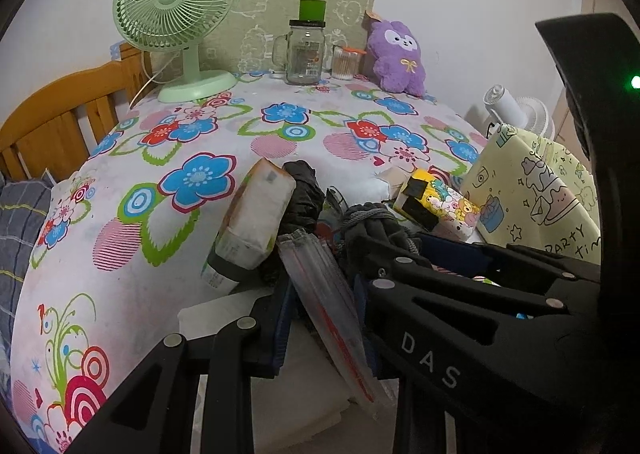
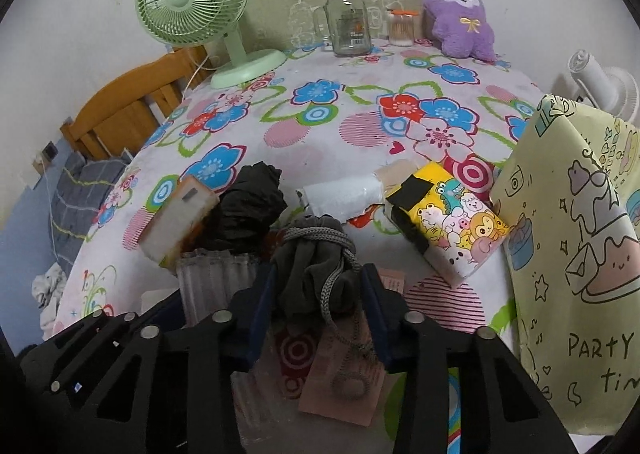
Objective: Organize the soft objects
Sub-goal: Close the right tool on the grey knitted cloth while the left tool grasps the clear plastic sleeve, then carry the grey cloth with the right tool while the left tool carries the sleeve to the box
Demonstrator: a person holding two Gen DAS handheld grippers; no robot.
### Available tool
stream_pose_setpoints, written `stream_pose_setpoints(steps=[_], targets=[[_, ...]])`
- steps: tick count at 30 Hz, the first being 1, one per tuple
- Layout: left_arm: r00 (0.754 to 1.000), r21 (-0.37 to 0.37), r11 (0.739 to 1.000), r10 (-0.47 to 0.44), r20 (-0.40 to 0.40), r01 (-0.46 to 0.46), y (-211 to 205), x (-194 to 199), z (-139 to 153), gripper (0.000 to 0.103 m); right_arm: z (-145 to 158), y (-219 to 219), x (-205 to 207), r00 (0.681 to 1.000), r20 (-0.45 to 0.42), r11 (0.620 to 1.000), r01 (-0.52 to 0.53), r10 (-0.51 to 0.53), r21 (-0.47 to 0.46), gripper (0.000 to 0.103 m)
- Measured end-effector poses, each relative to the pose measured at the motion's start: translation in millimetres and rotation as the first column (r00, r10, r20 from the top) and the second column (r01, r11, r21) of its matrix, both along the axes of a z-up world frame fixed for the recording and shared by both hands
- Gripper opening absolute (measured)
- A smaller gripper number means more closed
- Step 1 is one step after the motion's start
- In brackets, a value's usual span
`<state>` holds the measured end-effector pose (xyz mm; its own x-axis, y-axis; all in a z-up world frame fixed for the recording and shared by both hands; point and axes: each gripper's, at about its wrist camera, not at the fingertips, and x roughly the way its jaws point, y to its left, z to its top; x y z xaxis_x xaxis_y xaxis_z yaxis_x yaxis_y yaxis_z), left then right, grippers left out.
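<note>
The floral tablecloth (image 2: 360,86) carries everything. Near its front edge, the right gripper (image 2: 320,294) pinches a grey drawstring pouch (image 2: 312,266). Just left of the pouch, the left gripper (image 1: 324,294) clamps a clear ribbed plastic packet (image 1: 328,294).

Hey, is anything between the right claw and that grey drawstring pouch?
Nothing visible. The grey drawstring pouch already sits between the right claw's fingers. The clear ribbed packet and black bag stand to its left, out of the way.
</note>
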<state>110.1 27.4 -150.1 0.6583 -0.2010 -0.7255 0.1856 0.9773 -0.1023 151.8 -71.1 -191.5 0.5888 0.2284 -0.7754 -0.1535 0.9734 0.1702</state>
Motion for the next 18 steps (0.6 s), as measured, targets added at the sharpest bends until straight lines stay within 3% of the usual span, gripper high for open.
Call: stream_pose_setpoints(steps=[6, 18], targets=[[1.0, 0.02, 1.0, -0.004, 0.005, 0.004, -4.5, -3.0, 3.6, 0.027, 5.9, -0.7, -5.6, 1.0, 0.012, 1.0, -0.011, 0.011, 0.002, 0.03], [0.999, 0.038, 0.999, -0.006, 0.044, 0.004, -15.3, -12.9, 20.6, 0.017, 25.5, -10.1, -20.6, 0.998, 0.057, 1.0, -0.002, 0.002, 0.001, 0.029]])
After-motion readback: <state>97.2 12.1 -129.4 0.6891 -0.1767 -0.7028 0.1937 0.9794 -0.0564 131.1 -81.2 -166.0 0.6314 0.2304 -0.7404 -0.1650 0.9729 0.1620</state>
